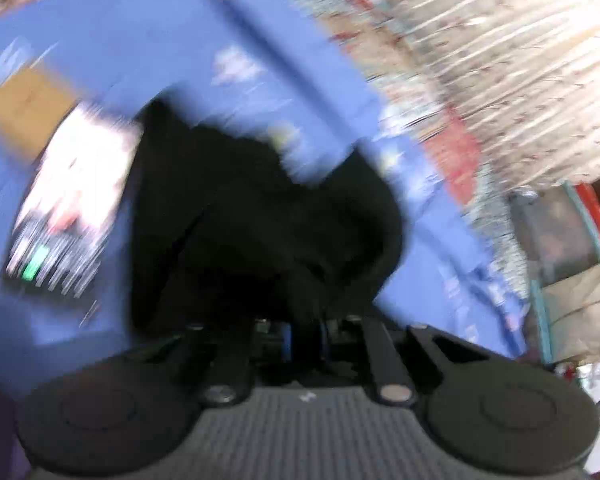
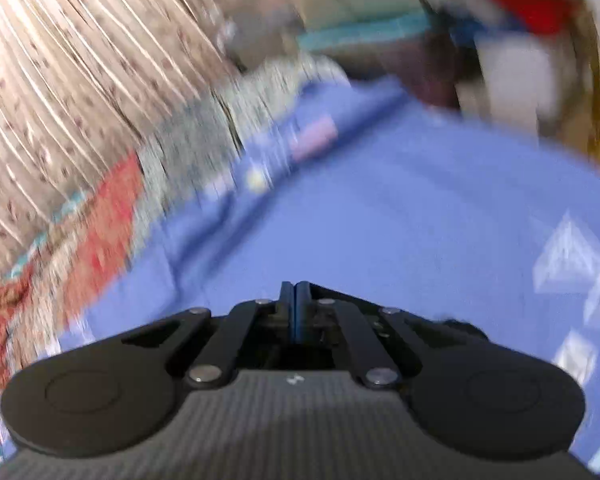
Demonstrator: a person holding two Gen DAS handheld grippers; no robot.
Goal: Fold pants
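both feeds are smeared with motion blur. my left gripper [image 1: 304,334] is clamped on the black pants [image 1: 260,232], which bunch up just ahead of its fingers over the blue sheet [image 1: 140,40]. my right gripper [image 2: 295,300] is pressed closed on nothing above that sheet.

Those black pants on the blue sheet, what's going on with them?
A person is folding them with a handheld gripper in each hand. The left gripper is closed on a bunch of the black pants, which hang crumpled over the blue bedsheet. The right gripper is shut with nothing visible between its fingers, above bare sheet. Both views are badly blurred, so the fold itself is hard to judge.
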